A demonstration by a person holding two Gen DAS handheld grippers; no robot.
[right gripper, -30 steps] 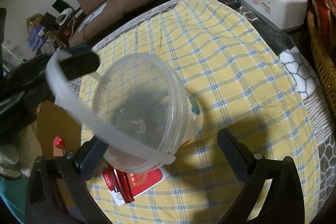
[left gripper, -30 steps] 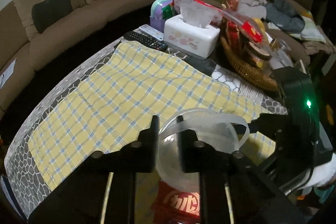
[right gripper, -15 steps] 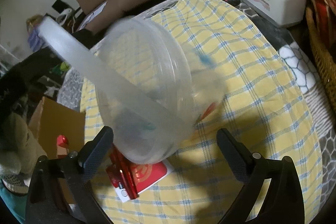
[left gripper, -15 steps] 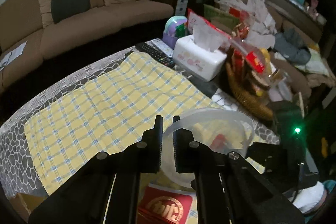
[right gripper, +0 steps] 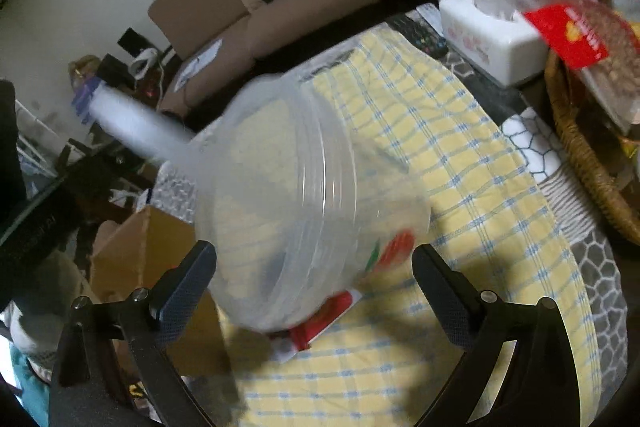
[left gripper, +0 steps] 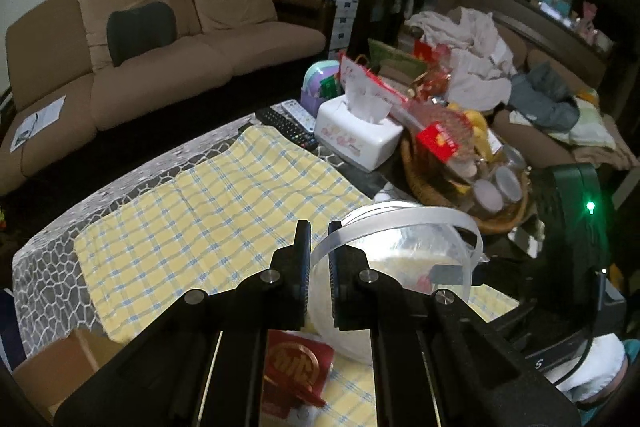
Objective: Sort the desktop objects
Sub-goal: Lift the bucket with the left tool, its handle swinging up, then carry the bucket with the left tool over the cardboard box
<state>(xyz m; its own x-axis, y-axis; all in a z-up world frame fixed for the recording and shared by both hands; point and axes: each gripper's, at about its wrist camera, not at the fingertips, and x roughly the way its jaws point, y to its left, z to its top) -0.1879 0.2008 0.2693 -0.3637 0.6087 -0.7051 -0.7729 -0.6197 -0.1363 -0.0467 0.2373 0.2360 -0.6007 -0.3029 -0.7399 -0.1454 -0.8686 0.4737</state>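
Note:
A clear plastic bucket [left gripper: 404,267] hangs tilted above the yellow checked cloth [left gripper: 200,211]. My left gripper [left gripper: 319,227] is shut on the bucket's white band handle [left gripper: 400,217]. In the right wrist view the bucket [right gripper: 300,207] is blurred and swings between the wide-spread fingers of my right gripper [right gripper: 314,257], which is open; the pads do not press on it. The handle [right gripper: 132,131] runs up to the left. A red packet [right gripper: 320,323] lies on the cloth under the bucket, also visible as the red packet [left gripper: 296,367] below my left fingers.
A white tissue box [left gripper: 356,139], remotes [left gripper: 286,125] and a wicker basket [left gripper: 424,179] full of snacks stand at the cloth's far side. An open cardboard box [right gripper: 132,247] sits beside the table's near edge. A brown sofa [left gripper: 160,67] is beyond.
Both grippers have risen. The bucket has come up off the cloth by its handle and tipped sideways, and the red packet beneath it now shows more.

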